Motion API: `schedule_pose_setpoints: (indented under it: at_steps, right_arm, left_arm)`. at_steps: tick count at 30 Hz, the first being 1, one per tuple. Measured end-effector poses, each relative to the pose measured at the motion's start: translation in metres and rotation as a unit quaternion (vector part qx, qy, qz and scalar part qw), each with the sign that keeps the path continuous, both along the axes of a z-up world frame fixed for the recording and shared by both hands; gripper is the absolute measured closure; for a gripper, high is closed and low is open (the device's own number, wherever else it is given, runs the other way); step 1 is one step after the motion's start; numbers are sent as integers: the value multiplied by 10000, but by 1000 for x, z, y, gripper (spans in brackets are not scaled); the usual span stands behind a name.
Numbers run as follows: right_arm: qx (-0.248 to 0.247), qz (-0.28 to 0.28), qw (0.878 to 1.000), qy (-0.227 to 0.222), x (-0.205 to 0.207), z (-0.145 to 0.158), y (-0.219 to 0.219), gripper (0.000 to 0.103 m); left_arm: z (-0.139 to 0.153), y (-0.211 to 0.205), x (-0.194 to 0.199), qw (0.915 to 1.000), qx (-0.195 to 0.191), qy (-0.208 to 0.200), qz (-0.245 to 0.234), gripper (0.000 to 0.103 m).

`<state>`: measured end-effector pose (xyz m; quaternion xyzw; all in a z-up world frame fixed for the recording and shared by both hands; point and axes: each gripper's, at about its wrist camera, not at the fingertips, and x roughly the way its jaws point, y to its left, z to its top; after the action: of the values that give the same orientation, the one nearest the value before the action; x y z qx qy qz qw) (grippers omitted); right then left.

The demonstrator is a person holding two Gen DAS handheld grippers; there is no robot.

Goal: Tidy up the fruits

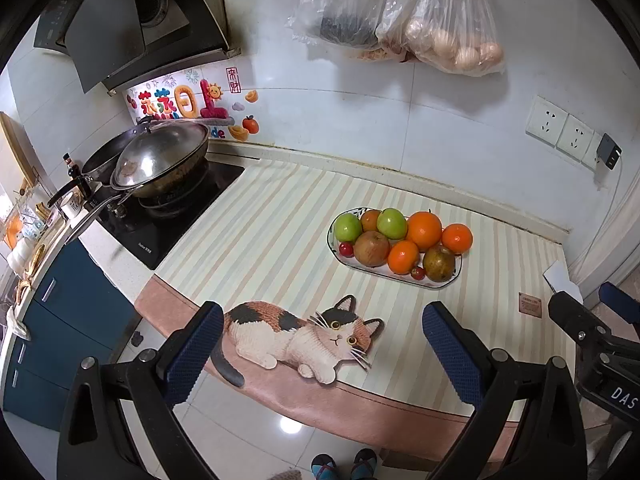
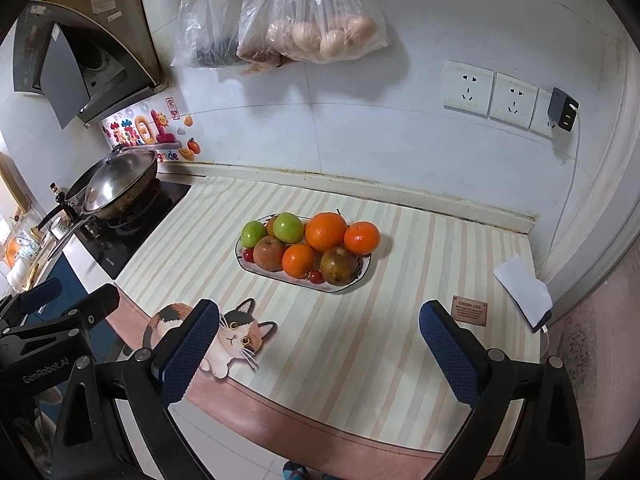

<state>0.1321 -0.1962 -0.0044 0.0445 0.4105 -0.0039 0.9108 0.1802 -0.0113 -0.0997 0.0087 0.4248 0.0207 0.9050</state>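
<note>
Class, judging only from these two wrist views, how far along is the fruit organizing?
Done: all the fruit sits piled on the oval plate, oranges and green apples together. In hand: nothing; the left gripper and right gripper hang open, short of the plate. Left: any sorting.

Lidded wok (image 1: 160, 164) on stove (image 1: 172, 216); bagged eggs (image 2: 324, 36) hang.

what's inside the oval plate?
The oval plate holds two green apples, three oranges, two brownish fruits and cherry tomatoes. Another fruit behind the apples is mostly hidden.
</note>
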Motion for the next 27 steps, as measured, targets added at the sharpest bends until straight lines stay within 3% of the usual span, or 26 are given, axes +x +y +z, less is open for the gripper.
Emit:
schedule_pose_setpoints:
  at_steps: [27]
  right_arm:
    - [-10,-15,10000,-26,-1,2,-5,1]
  left_arm:
    - [8,-9,-7,9999,-45,-77,59,1]
